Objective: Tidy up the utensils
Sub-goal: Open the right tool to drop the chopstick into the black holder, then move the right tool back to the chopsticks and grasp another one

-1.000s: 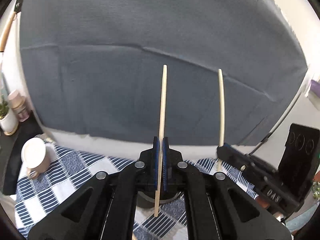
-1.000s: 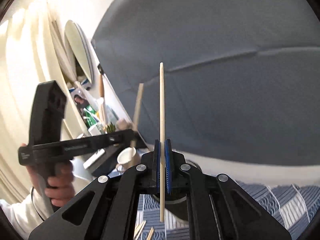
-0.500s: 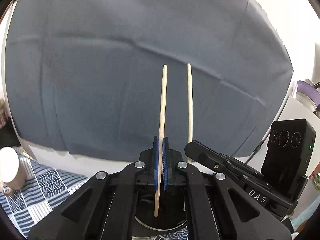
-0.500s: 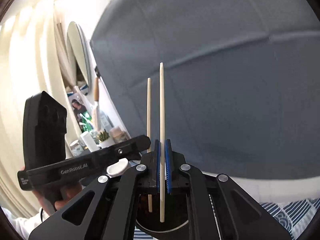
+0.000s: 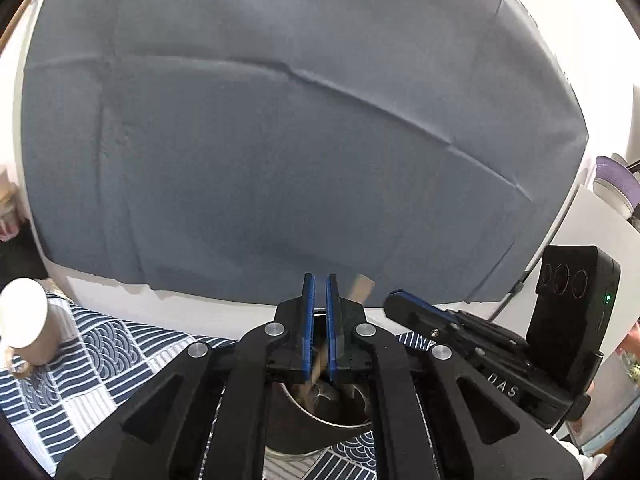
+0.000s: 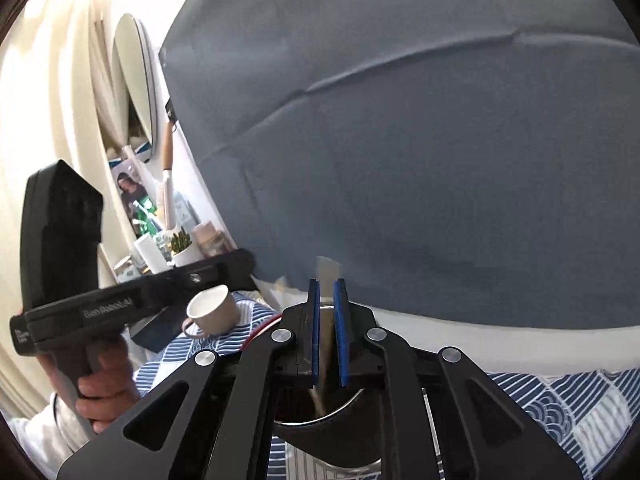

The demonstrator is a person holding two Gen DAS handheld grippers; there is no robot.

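Note:
A dark metal utensil cup (image 5: 320, 416) stands on the blue-and-white patterned cloth, right below both grippers; it also shows in the right wrist view (image 6: 320, 412). My left gripper (image 5: 319, 280) hangs over its mouth, jaws slightly parted and empty. A blurred wooden chopstick (image 5: 360, 288) drops into the cup beside it. My right gripper (image 6: 327, 284) is open over the same cup, with a blurred chopstick (image 6: 328, 320) falling between its fingers. The right gripper's body (image 5: 480, 344) sits close on the right of the left wrist view.
A beige mug (image 5: 24, 324) stands on the cloth (image 5: 104, 364) at left; it also shows in the right wrist view (image 6: 212, 312). A grey cloth backdrop (image 5: 280, 140) fills the back. A shelf with a small plant (image 6: 182, 242) and bottles lies far left.
Both grippers held a chopstick upright above the cup and moved together. Now both have opened and the chopsticks are dropping into the cup.

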